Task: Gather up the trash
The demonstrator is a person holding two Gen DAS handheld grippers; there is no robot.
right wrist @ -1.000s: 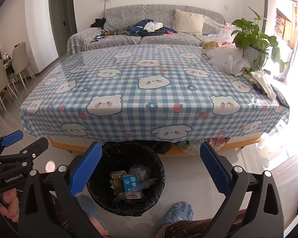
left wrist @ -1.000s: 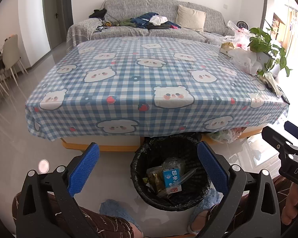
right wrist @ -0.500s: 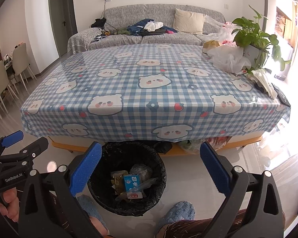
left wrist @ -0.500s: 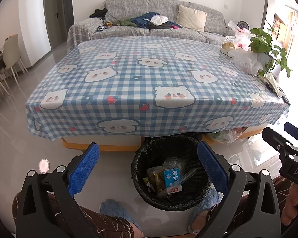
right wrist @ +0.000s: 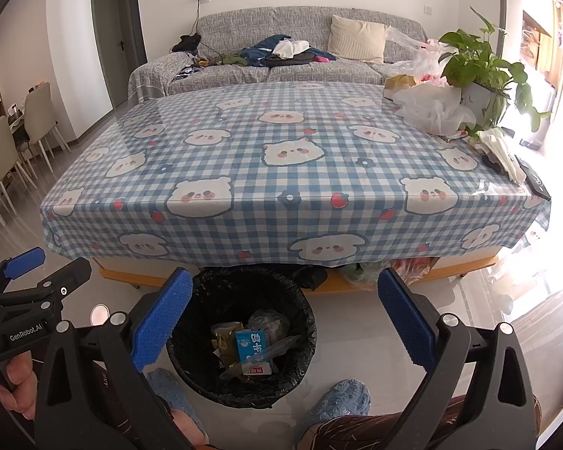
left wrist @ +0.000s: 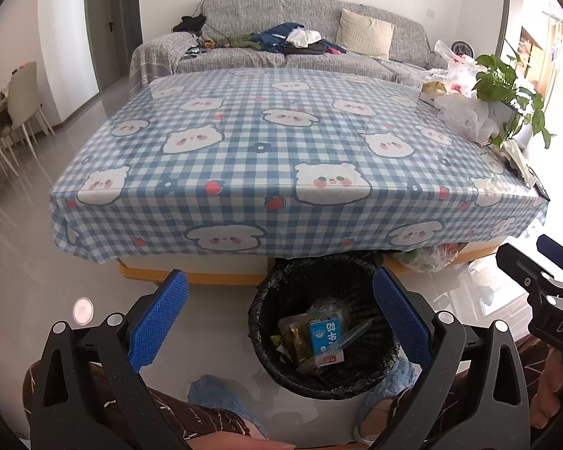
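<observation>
A low table (left wrist: 244,247) stands in a living room, covered by a blue-and-white checked tablecloth (left wrist: 281,157) printed with bear faces and small strawberries. Most of the cloth is bare. At its far right corner sit crumpled white plastic bags (right wrist: 431,107), a potted green plant (right wrist: 476,71) and, near the right edge, a dark flat object that may be a remote (right wrist: 535,182). Behind the table a grey sofa (left wrist: 281,37) carries a heap of clothes (right wrist: 281,52) and a cream cushion (left wrist: 364,37). Pale dining chairs (right wrist: 37,120) line the left wall, and the floor (left wrist: 37,281) is glossy grey tile.

A black-lined trash bin (right wrist: 191,356) stands on the floor just in front of the table's near edge, partly under the overhanging cloth. Inside lie a blue-and-white carton (right wrist: 253,350), crinkled wrappers and clear plastic. The person's blue slippers (right wrist: 337,401) rest on either side of the bin.

The left gripper (left wrist: 279,318) hovers with its blue pads spread wide and empty; the bin lies low between them, toward the right pad. The right gripper (right wrist: 283,317) is likewise released and holds nothing, with the bin below toward its left pad.
</observation>
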